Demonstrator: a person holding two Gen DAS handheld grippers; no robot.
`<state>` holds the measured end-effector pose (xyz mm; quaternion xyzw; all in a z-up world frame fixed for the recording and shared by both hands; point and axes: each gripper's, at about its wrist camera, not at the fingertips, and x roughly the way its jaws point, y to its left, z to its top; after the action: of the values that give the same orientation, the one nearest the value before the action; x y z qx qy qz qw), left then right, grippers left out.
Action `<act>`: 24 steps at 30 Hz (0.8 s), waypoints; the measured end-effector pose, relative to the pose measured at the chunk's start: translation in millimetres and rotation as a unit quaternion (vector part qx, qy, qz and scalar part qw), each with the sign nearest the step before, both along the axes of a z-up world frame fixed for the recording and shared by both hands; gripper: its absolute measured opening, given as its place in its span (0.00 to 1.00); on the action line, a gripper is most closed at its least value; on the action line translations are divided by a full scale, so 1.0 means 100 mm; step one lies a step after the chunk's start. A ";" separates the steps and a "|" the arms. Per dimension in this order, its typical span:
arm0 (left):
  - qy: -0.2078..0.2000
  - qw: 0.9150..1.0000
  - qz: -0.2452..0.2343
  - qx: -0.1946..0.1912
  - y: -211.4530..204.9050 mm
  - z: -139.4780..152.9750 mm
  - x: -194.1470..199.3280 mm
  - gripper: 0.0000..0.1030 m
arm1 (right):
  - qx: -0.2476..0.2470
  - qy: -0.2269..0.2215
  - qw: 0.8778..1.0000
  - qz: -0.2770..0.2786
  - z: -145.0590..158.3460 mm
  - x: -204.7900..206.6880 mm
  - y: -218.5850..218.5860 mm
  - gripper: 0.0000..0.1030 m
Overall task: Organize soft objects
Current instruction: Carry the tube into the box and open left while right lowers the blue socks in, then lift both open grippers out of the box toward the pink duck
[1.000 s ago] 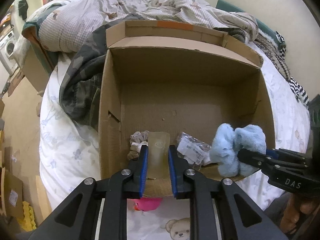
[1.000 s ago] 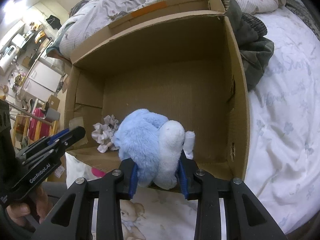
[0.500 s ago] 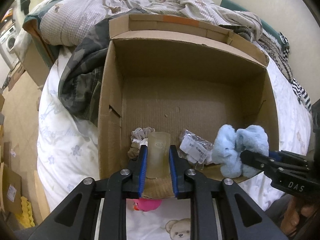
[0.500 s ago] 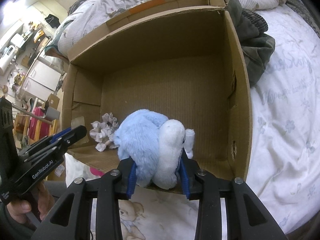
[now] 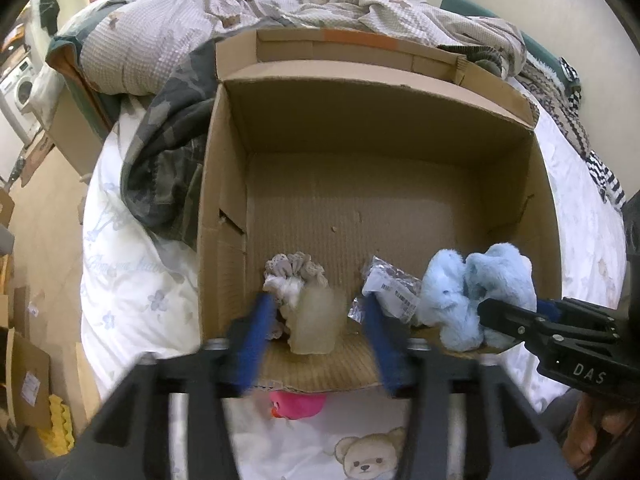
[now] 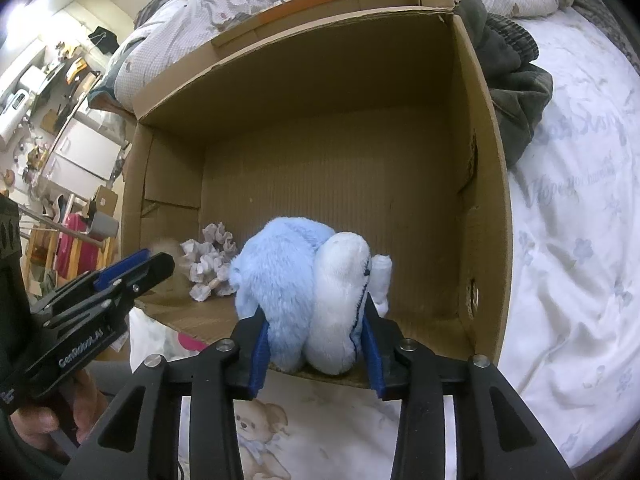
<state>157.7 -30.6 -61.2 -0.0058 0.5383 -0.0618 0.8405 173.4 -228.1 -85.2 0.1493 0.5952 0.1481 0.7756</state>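
Left claw (image 5: 318, 322): jaws opening, spread clear of the translucent pale pouch (image 5: 317, 322) that stands upright between them at the near wall of the cardboard box (image 5: 224, 184). Right claw (image 6: 316, 346): jaws opening, pads against the blue plush toy (image 6: 280, 276), long axis upright, over the box's near edge. Ruffled scrunchie (image 5: 294, 274) and foil packet (image 5: 390, 288) lie inside. Box rests on the bed (image 6: 568, 240).

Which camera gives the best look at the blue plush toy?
The right wrist view: the blue plush toy fills the middle, between the right gripper as its fingers open, at the cardboard box's near edge. The left wrist view shows it only sideways near the right, partly behind that gripper.
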 end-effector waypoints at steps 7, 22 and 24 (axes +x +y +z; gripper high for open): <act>-0.020 1.000 0.001 0.001 0.00 0.09 -0.01 0.63 | -0.027 -0.022 0.999 -0.030 0.07 0.02 -0.09 0.80; -0.013 1.000 0.015 0.000 0.03 0.09 0.00 0.63 | -0.027 -0.030 0.999 -0.027 0.10 0.02 -0.10 0.82; -0.014 1.000 0.014 0.000 0.04 0.09 -0.01 0.63 | -0.027 -0.032 0.999 -0.032 0.12 0.00 -0.12 0.82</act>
<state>156.5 -26.9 -51.9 -0.0124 0.5260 -0.0502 0.8489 173.7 -240.4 -73.7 0.1427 0.5690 0.1118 0.8021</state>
